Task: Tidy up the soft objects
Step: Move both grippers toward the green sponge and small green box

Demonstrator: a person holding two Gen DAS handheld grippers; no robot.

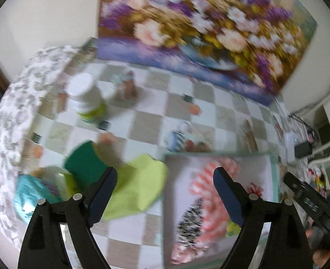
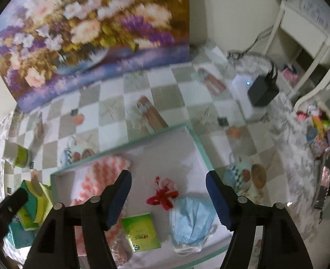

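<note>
A shallow tray (image 2: 194,139) with a teal rim lies on the checked tablecloth. In it are a pink-and-white zigzag cloth (image 2: 93,179), a red bow (image 2: 162,197), a blue face mask (image 2: 191,219) and a green tissue pack (image 2: 140,231). My right gripper (image 2: 168,176) hangs open above the bow, holding nothing. My left gripper (image 1: 165,172) is open and empty over the tray's left edge (image 1: 167,201). Left of that edge lie a lime cloth (image 1: 140,188), a dark green cloth (image 1: 84,165) and a teal bag (image 1: 28,190). The picture is blurred.
A white bottle (image 1: 86,98) with a green label stands at the back left. A large flower painting (image 1: 198,29) leans on the wall behind. A black adapter (image 2: 263,92) on a white power strip, white furniture (image 2: 299,44) and colourful clutter (image 2: 322,134) are at the right.
</note>
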